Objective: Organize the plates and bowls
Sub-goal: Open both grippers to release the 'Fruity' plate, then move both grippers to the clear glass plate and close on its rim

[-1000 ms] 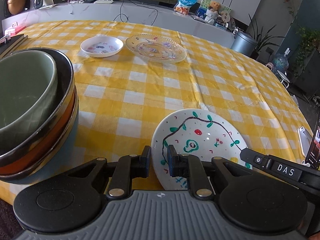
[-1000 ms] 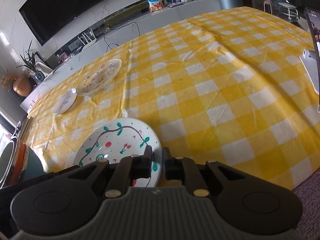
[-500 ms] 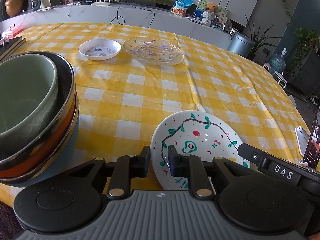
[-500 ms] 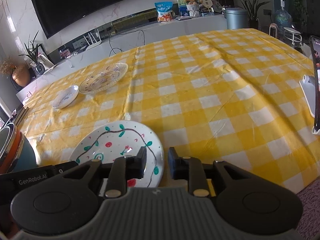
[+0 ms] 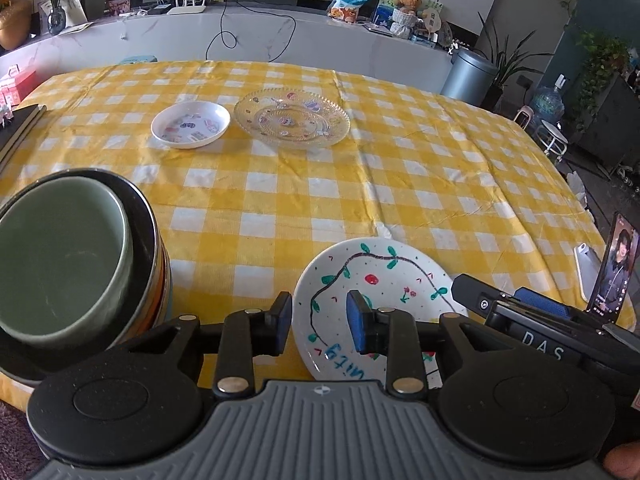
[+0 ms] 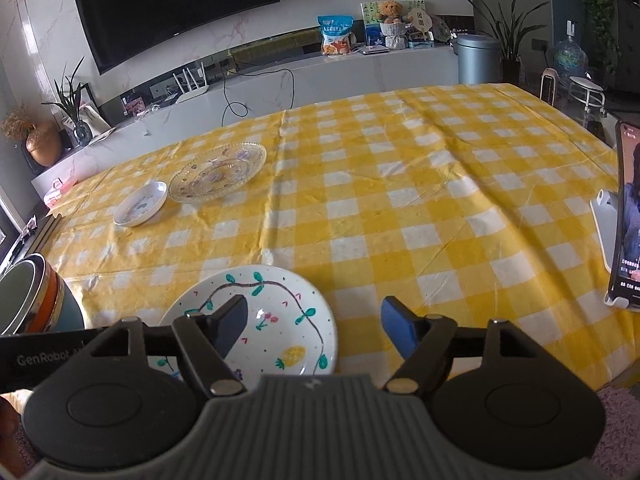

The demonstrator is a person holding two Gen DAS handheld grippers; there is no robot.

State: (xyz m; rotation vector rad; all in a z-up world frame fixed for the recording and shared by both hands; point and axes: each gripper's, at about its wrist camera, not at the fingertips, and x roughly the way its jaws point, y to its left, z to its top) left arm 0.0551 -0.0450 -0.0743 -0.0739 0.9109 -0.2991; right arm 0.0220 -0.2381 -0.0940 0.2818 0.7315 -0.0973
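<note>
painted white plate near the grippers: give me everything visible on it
The painted plate is round, shallow, glossy white, ceramic by its look. Hand-drawn on it: a dark vine with teal leaves, red cherries, a yellow pineapple, blue lettering near the rim. It lies flat, face up, on the yellow checked tablecloth at the near edge, right of the stacked bowls. Both grippers' jaws are opening over its rim; neither presses it.

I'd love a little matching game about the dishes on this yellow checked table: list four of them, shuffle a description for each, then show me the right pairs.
Things:
1. painted plate
2. glass plate
3. small white dish
4. green bowl

Descriptions:
A. clear, with a scalloped rim, at the far side
B. nested on top of the stack of bowls
C. white with a drawn vine, at the near edge
D. shallow, just left of the clear plate in the left wrist view

Pairs: 1-C, 2-A, 3-D, 4-B
</note>
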